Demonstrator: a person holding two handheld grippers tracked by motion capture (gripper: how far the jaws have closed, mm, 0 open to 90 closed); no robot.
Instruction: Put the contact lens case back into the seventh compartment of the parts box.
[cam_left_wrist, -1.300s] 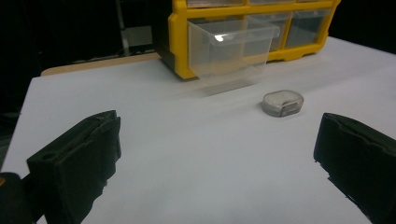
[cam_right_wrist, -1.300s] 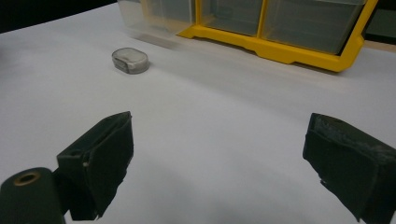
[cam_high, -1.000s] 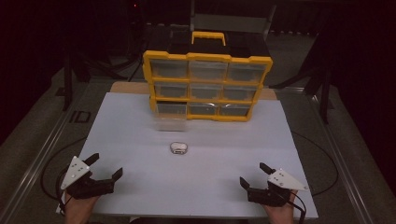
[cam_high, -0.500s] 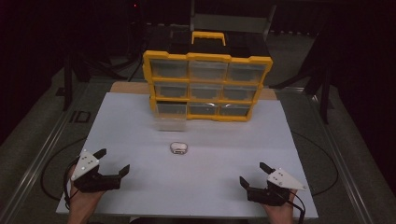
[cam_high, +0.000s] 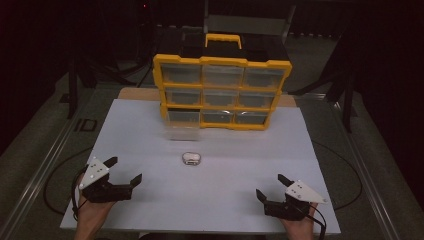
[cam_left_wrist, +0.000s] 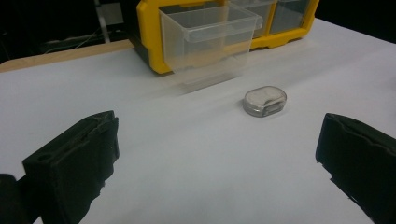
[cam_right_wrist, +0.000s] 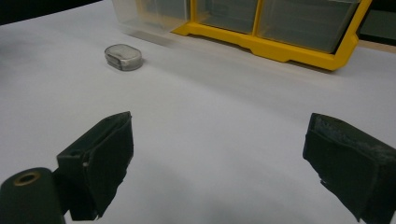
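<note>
A small oval clear case lies on the white table in front of a yellow drawer cabinet. The cabinet's bottom-left clear drawer is pulled out. My left gripper is open near the table's front left, with the case ahead between its jaws' line of sight. My right gripper is open at the front right, holding nothing; the case sits far to its upper left.
The cabinet has a yellow handle and several clear drawers. A wooden board edge shows behind the white sheet. Cables trail off the table's sides on the dark floor. Open white surface lies between both grippers.
My left gripper has moved right and slightly forward toward the case. The right gripper has barely moved.
</note>
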